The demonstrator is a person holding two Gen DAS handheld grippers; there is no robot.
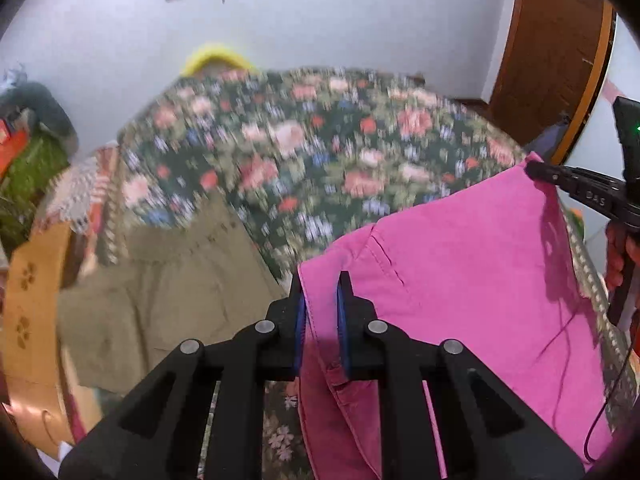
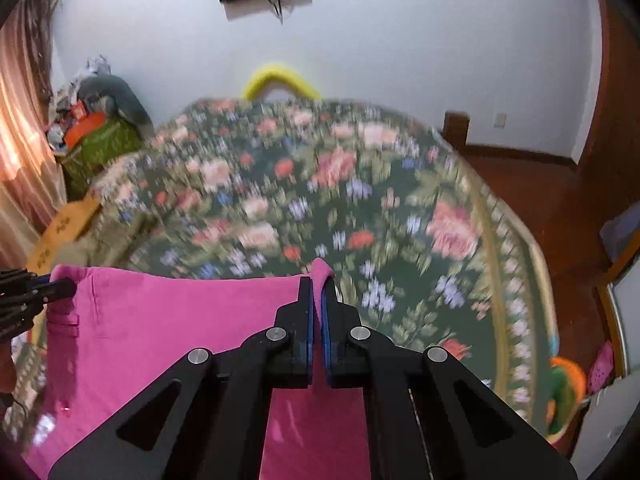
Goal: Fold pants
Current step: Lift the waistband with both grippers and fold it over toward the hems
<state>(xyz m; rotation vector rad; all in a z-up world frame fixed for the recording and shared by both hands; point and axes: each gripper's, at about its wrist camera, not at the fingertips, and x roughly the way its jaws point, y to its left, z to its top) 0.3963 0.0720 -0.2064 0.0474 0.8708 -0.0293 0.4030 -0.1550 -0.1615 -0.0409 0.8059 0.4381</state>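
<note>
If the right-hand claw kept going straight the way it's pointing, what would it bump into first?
Most likely the flowered bedspread. The right gripper, shut on the pink pants, aims down at it, with nothing else visible between; depth is uncertain.

Garments counted: one pair of bright pink cotton pants (image 1: 472, 264), one pair of olive-khaki pants (image 1: 160, 300). Black two-finger grippers: two, left (image 1: 322, 280) and right (image 2: 317, 284). One floral green bedspread (image 2: 320, 200).

At the right edge of the left wrist view, the right gripper (image 1: 536, 170) carries raised letters on its black finger, possibly "DAS".
</note>
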